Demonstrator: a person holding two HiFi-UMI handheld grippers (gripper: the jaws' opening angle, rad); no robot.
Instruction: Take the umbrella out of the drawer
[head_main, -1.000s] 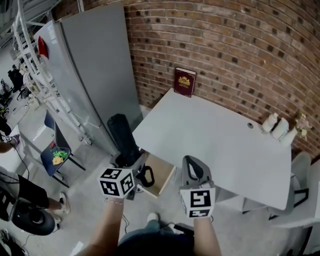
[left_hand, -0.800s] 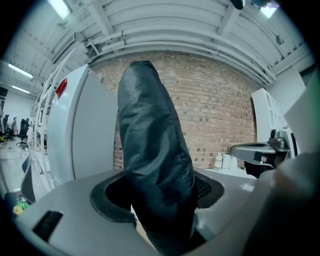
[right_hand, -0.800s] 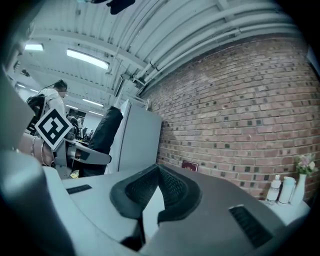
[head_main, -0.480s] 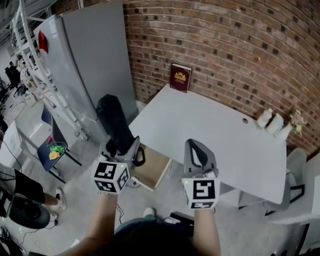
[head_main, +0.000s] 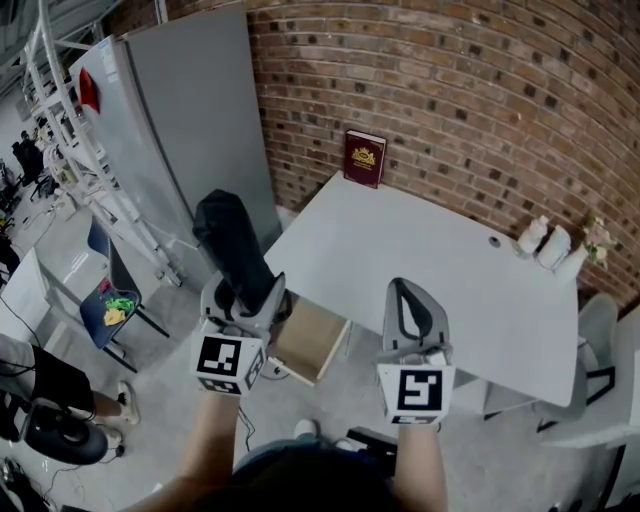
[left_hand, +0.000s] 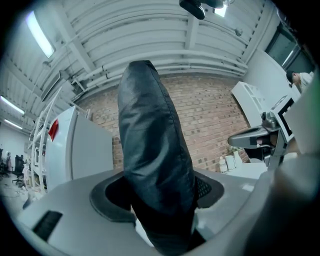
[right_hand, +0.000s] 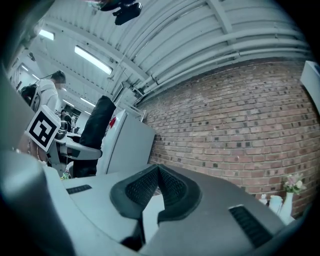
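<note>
Left gripper (head_main: 243, 303) is clamping the black folded umbrella (head_main: 230, 245) near its lower end, jaws pressing on either side of it. The umbrella is sticking up and away from the person, held in the air up and left of the open wooden drawer (head_main: 312, 340). Right gripper (head_main: 408, 298) is hovering by the white table (head_main: 440, 250), jaws closed tip to tip, gripping nothing.
</note>
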